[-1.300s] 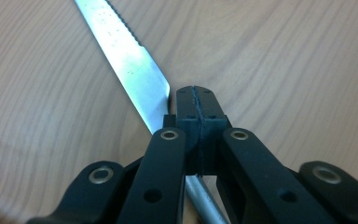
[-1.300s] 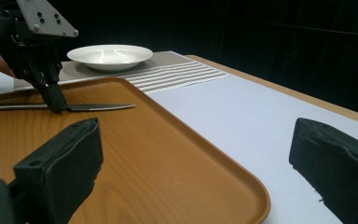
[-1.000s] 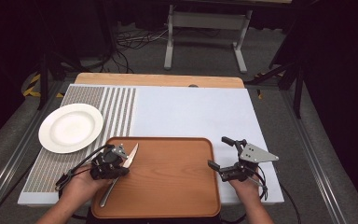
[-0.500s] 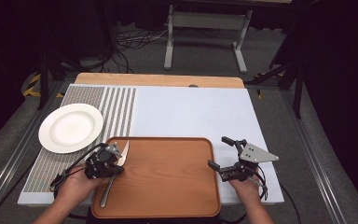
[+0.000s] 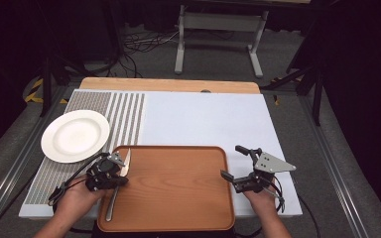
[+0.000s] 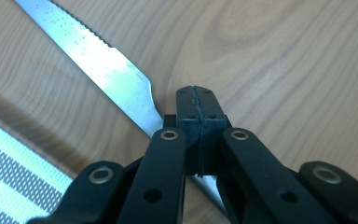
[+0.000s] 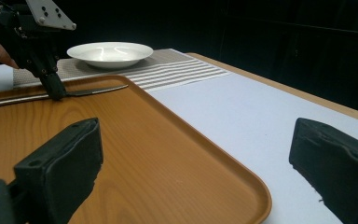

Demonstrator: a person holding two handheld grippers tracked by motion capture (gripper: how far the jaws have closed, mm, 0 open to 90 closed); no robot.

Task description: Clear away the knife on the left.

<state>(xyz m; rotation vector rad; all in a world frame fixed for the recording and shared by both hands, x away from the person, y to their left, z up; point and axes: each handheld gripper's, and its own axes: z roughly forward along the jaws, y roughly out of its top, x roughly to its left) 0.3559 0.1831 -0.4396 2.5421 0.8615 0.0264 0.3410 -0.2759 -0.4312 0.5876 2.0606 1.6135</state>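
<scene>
On the wooden tray (image 5: 178, 188), along its left edge, lies a table knife (image 5: 119, 183) with a serrated blade, tip directed toward the white plate (image 5: 74, 135). Left gripper (image 5: 110, 171) stands over the knife at the junction of blade and handle; in the left gripper view the jaws are pressed fully together, pads meeting edge to edge, with the knife (image 6: 107, 70) passing beneath them; a grip on it cannot be confirmed. Right gripper (image 5: 238, 166) rests at the tray's right edge, jaws spread wide, holding nothing. Plate sits on the striped placemat (image 5: 124, 114), beyond the tray's left corner.
</scene>
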